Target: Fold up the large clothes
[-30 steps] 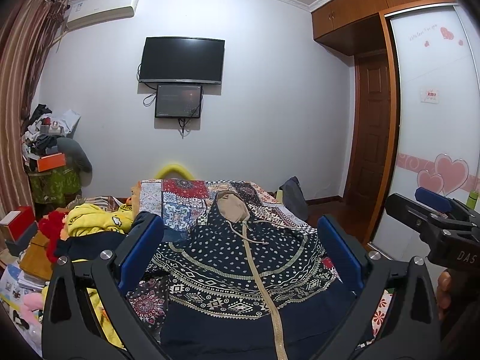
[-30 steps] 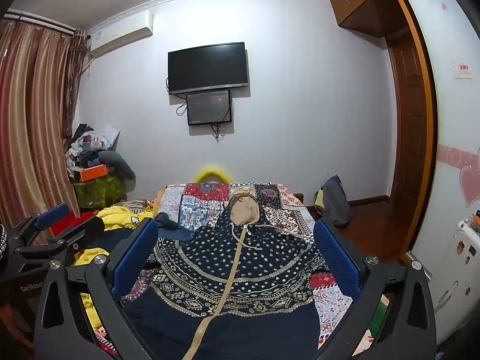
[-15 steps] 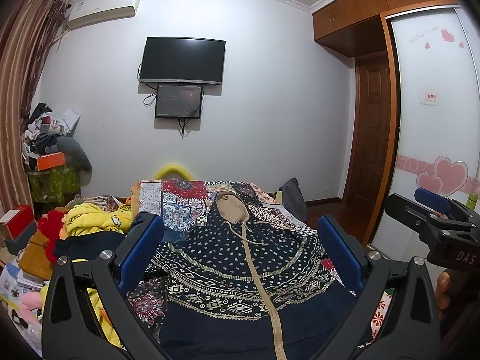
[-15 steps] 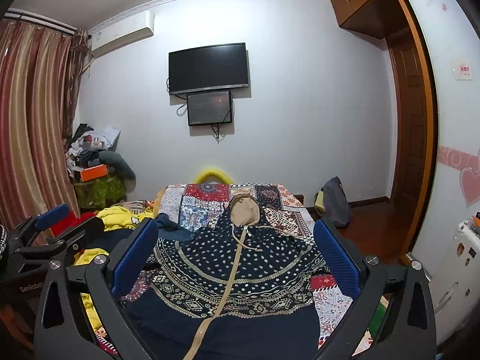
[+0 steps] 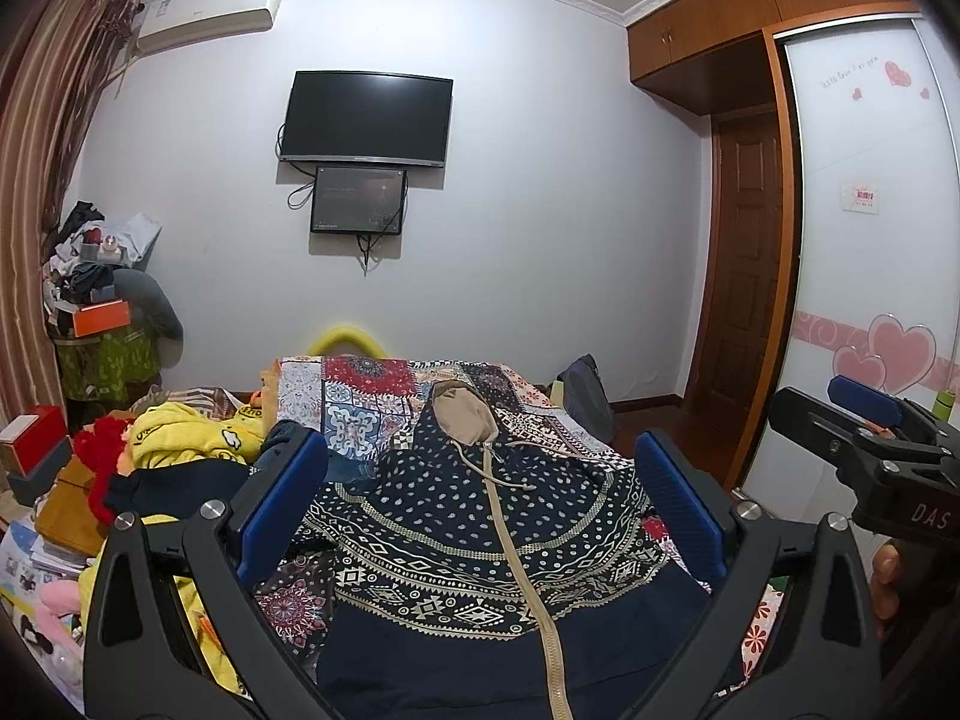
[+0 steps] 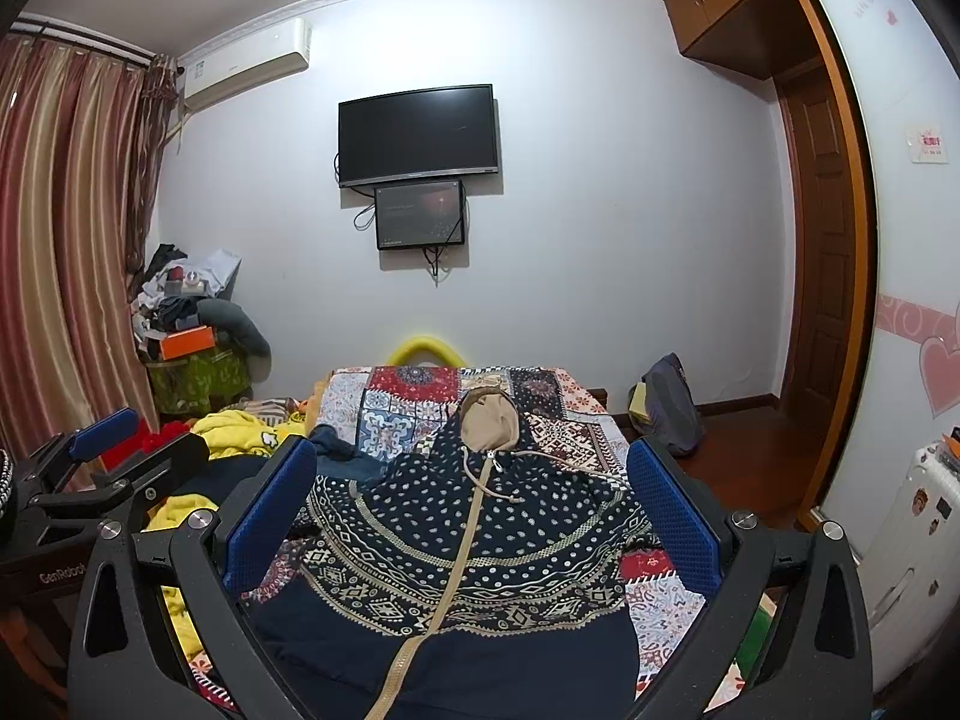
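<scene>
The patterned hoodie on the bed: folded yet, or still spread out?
Spread out. The hoodie lies flat, front up, zipper running its length, hood extended away; both grippers open, holding nothing.

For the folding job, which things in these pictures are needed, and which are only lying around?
Needed for the job:
- navy patterned hoodie, spread flat on the bed, zipper up
- left gripper, open
- right gripper, open

Only lying around:
- yellow garment
- red fabric
- patchwork bedspread
- grey backpack
- orange box

"DAS" on right gripper (image 5: 870, 450), "GenRobot" on left gripper (image 6: 90, 468)
</scene>
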Demonstrator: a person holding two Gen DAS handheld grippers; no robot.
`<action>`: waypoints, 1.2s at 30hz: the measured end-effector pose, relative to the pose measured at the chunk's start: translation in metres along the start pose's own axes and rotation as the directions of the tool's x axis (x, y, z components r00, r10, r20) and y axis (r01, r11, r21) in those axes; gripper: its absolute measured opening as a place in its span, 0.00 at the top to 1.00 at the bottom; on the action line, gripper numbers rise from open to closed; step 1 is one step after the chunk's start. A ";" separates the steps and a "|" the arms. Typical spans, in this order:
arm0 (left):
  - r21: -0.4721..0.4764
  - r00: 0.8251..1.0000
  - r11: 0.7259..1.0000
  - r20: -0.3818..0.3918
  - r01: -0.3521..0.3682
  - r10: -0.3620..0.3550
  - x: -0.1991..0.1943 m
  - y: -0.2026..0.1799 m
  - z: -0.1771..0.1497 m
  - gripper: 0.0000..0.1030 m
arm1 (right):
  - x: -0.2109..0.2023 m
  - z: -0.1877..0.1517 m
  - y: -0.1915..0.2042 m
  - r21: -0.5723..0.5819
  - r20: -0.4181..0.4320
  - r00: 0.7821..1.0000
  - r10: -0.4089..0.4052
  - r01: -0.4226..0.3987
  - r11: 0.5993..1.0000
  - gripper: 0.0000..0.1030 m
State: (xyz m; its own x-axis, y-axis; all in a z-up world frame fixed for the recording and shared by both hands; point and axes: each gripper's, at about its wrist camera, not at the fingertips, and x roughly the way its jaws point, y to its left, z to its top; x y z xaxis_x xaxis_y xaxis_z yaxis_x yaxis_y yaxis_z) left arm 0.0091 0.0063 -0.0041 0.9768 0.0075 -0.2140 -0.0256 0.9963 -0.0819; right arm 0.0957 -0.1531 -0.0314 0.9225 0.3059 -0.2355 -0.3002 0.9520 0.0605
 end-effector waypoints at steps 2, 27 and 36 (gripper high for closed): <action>-0.004 1.000 1.000 0.000 0.003 -0.003 0.000 0.001 0.000 0.00 | 0.000 0.000 0.000 0.000 0.000 1.000 0.000 0.000 1.000 0.00; -0.121 0.980 0.990 -0.194 -0.076 0.051 0.136 0.119 0.003 0.00 | 0.143 0.011 -0.020 -0.032 -0.134 0.991 -0.023 0.018 0.999 0.00; -0.262 0.906 0.921 -0.386 -0.289 0.174 0.218 0.268 -0.020 0.00 | 0.235 0.000 -0.027 -0.065 -0.289 0.957 -0.036 0.018 0.998 0.00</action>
State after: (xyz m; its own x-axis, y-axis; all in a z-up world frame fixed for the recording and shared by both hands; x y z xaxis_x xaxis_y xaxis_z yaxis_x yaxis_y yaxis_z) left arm 0.2109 0.2728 -0.0926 0.7982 0.1473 -0.5841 -0.3611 0.8931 -0.2682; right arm 0.3208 -0.1070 -0.0887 0.8232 0.2541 -0.5078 -0.2990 0.9542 -0.0072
